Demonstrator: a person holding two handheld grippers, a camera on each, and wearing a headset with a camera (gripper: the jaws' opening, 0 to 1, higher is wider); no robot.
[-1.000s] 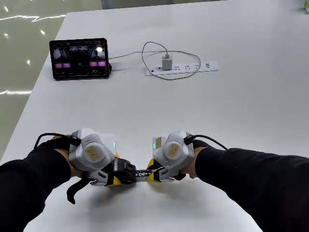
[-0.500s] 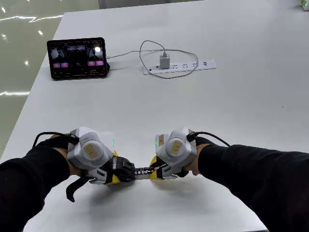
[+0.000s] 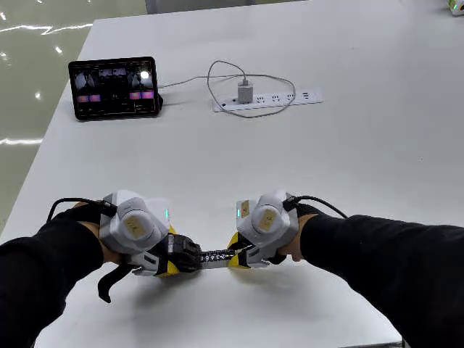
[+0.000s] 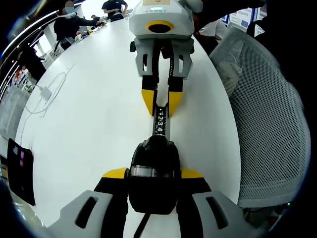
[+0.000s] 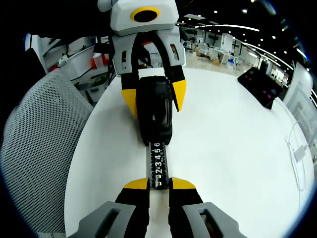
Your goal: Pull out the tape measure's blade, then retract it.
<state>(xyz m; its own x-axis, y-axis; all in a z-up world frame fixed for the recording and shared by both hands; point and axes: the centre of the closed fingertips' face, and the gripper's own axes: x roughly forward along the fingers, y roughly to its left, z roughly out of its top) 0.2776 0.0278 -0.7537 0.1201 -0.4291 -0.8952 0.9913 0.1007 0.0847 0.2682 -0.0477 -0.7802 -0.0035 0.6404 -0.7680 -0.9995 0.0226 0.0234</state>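
Left hand-held gripper (image 3: 177, 257) is clamping the tape case (image 5: 154, 111) near the table's (image 3: 290, 167) front edge, right hand-held gripper (image 5: 159, 184) is pinching the short-drawn blade (image 4: 160, 121); pull-out seemingly underway, next needing a straight rightward draw.

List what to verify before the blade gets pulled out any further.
1. Left gripper clamped on the tape measure case: ok, a jaw sits on each side of it.
2. Right gripper clamped on the blade: ok, its yellow tips close on the tape.
3. Blade straight and flat between case and right gripper: ok, numerals face up and no kink shows.
4. Case resting on the table: ok.
5. Tablet and power strip away from the pull line: ok, both lie at the far side.
6. Blade lock released: cannot tell.
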